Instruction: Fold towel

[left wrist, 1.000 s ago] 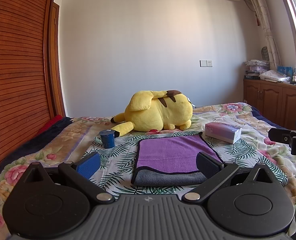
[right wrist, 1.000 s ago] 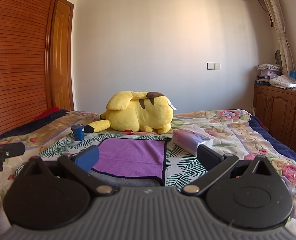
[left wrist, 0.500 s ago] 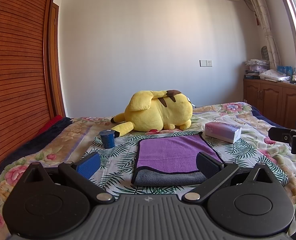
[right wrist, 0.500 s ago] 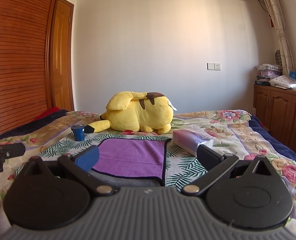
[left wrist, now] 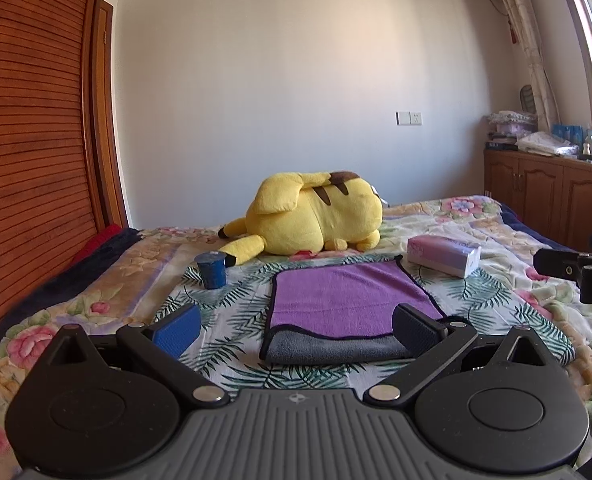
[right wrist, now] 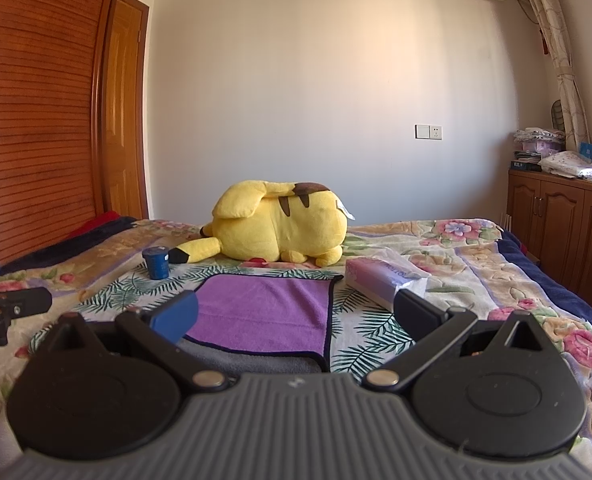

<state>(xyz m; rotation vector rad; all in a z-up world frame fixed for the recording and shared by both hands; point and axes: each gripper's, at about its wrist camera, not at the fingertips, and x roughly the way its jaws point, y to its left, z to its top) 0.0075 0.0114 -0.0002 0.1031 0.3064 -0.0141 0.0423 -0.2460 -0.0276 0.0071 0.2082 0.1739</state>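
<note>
**Cloth, plastic and wood**

The towel [left wrist: 346, 298] is soft napped cloth, purple over a grey underside. The bedspread [left wrist: 508, 280] is printed, slightly rumpled fabric. The plush toy [left wrist: 316, 216] is fuzzy yellow pile. The tissue pack [left wrist: 442, 255] has a glossy plastic wrap. The left gripper [left wrist: 296, 330] is matt black plastic, and the wardrobe [left wrist: 27, 140] is ribbed varnished wood
</note>
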